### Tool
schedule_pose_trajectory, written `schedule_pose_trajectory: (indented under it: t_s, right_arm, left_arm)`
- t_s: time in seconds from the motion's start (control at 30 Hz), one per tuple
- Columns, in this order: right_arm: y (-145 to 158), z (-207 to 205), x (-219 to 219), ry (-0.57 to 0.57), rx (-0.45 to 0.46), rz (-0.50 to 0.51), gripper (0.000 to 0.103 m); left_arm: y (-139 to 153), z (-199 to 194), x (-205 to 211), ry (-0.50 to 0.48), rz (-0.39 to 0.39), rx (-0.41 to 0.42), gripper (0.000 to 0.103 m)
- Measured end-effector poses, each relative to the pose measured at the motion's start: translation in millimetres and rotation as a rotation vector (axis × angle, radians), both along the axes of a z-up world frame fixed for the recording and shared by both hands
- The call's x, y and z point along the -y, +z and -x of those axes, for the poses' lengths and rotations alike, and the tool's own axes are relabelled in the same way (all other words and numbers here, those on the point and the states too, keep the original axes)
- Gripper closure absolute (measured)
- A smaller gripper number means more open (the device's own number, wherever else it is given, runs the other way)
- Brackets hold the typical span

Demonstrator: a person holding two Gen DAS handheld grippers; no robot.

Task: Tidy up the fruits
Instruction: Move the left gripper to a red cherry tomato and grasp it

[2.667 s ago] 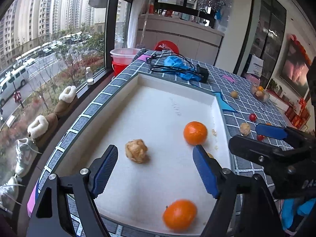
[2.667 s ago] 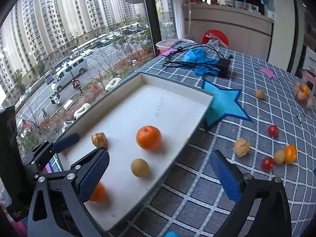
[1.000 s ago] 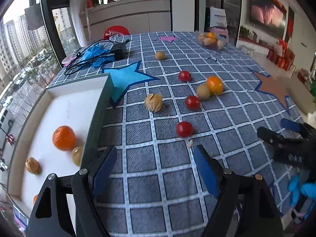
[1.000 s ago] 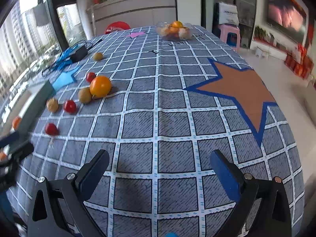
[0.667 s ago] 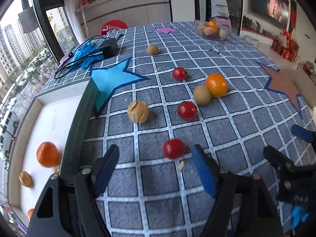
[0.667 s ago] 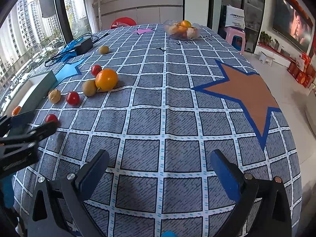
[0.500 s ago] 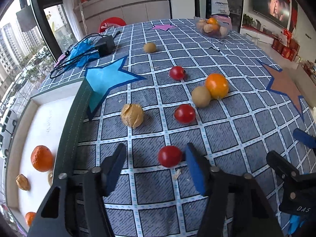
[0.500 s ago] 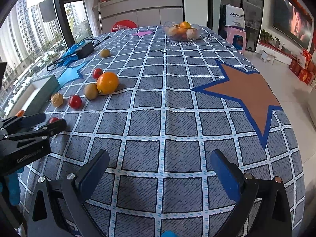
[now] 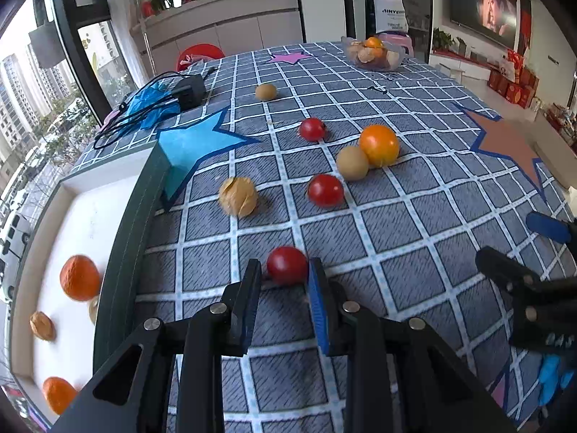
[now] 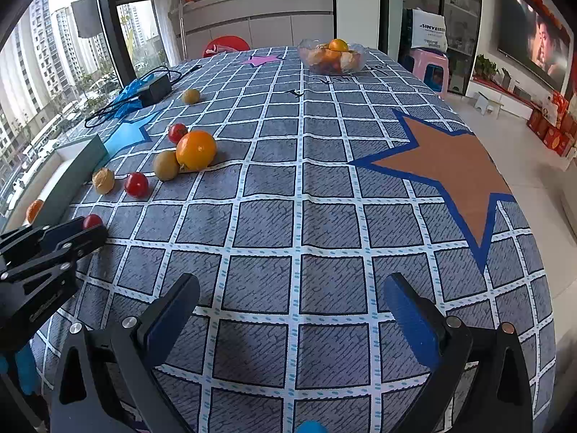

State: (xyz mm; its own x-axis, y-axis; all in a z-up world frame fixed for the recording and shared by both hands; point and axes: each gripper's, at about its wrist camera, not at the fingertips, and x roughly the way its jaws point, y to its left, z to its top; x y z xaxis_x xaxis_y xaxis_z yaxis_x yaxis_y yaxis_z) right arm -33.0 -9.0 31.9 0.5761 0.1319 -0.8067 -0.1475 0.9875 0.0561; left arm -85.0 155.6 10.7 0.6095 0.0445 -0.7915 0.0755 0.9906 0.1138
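My left gripper [image 9: 283, 274] has its jaws closed in around a red cherry tomato [image 9: 287, 270] on the checked tablecloth; the right pad touches it and a small gap shows on the left. The tomato also shows in the right wrist view [image 10: 92, 221]. Beyond lie a husked berry [image 9: 238, 196], two more red tomatoes [image 9: 325, 190], a tan fruit [image 9: 352, 162] and an orange [image 9: 379, 145]. The white tray [image 9: 130, 216] at left holds oranges [image 9: 79, 283] and a husked berry. My right gripper [image 10: 288, 310] is open and empty over bare cloth.
A glass bowl of fruit [image 10: 331, 56] stands at the far edge. A black charger with cables and a blue cloth [image 9: 162, 103] lie at the back left. A brown star patch [image 10: 454, 169] marks the cloth at right, near the table edge.
My left gripper swung from the tray to the cloth, moved up to the nearest red tomato and narrowed its jaws around it. The right gripper turned toward the table's right side and stayed open.
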Motion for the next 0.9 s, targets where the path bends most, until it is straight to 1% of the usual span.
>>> schedule_pose_trajectory:
  t_s: [0.13,0.3,0.4,0.47,0.57,0.67,0.77,0.9]
  right_arm:
    - [-0.8,-0.8,-2.3,0.0,-0.004,0.017,0.0]
    - [-2.1,-1.7,-6.1,0.001,-0.01,0.045,0.0]
    - [-2.2,-1.8,-6.1,0.001,-0.01,0.045,0.0]
    - [-2.3,-1.9,-6.3,0.001,-0.01,0.049,0.0]
    - [-2.5,-2.1,-6.8,0.001,-0.01,0.048,0.0]
    - [-2.5,-2.1,-6.5,0.001,-0.01,0.048,0.0]
    - [-2.5,-2.1,-6.4,0.001,-0.01,0.049,0.0]
    - [-2.5,-2.0,-6.2,0.001,-0.01,0.048,0.0]
  left_arm:
    - [0.3,13.5,-6.8,-0.006,0.01,0.011,0.079]
    - [4.2,16.2,-11.9,-0.004,0.027,0.028,0.079]
    - [8.4,9.0,-12.9,0.0,0.061,0.039,0.075]
    - [8.1,1.7,-10.5,-0.006,0.084,0.031,0.067]
    - [3.7,-8.2,-3.0,-0.012,0.088,0.015,0.062]
    - [0.9,-13.1,1.3,-0.02,0.102,-0.001,0.061]
    - [1.4,-16.8,3.9,-0.013,0.097,0.001,0.061]
    - [3.2,-28.2,7.1,-0.011,0.122,-0.024,0.061]
